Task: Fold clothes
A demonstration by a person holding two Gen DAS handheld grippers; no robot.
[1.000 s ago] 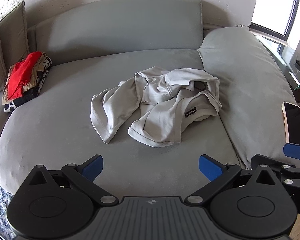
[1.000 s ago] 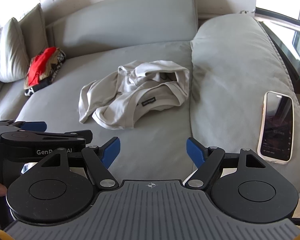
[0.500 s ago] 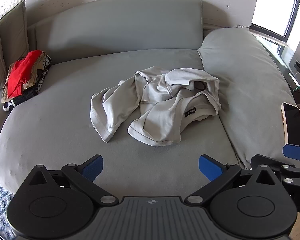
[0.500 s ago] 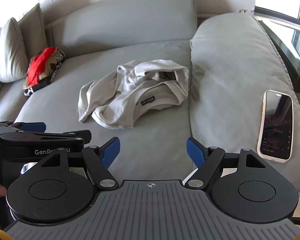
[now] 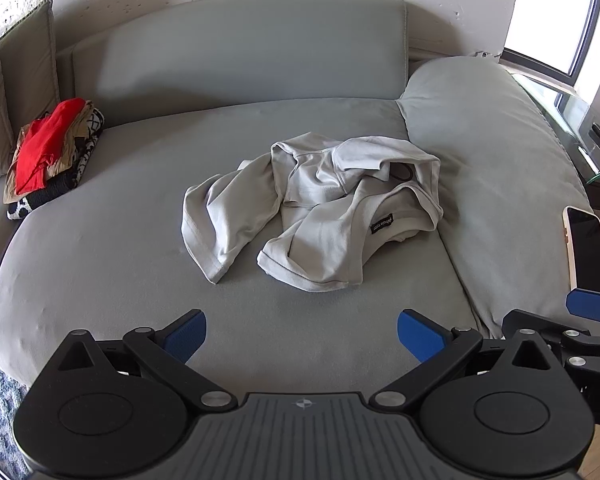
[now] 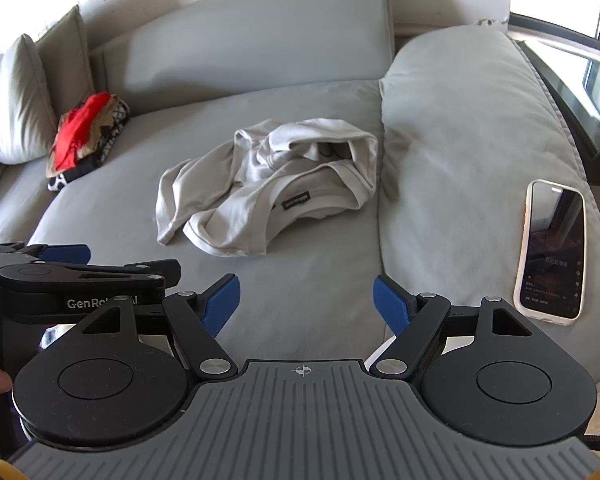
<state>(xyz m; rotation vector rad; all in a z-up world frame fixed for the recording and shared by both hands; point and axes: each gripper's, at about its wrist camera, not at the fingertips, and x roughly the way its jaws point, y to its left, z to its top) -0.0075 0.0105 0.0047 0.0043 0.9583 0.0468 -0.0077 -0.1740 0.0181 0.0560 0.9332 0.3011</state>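
A crumpled light grey T-shirt (image 5: 320, 208) lies in a heap on the grey sofa seat (image 5: 120, 264), its black neck label facing up; it also shows in the right wrist view (image 6: 268, 188). My left gripper (image 5: 302, 338) is open and empty, held above the seat's front edge, short of the shirt. My right gripper (image 6: 306, 304) is open and empty, also in front of the shirt. The left gripper's side shows at the left of the right wrist view (image 6: 60, 276).
A pile of red, tan and black-and-white clothes (image 5: 48, 160) lies at the seat's back left. A phone (image 6: 552, 244) rests on the padded right armrest (image 6: 460, 140). Cushions (image 6: 12, 100) stand at the far left. A glass side table (image 5: 580, 120) is beyond the armrest.
Both views have shifted very slightly; the shirt and other things lie as before. Both grippers stay open.
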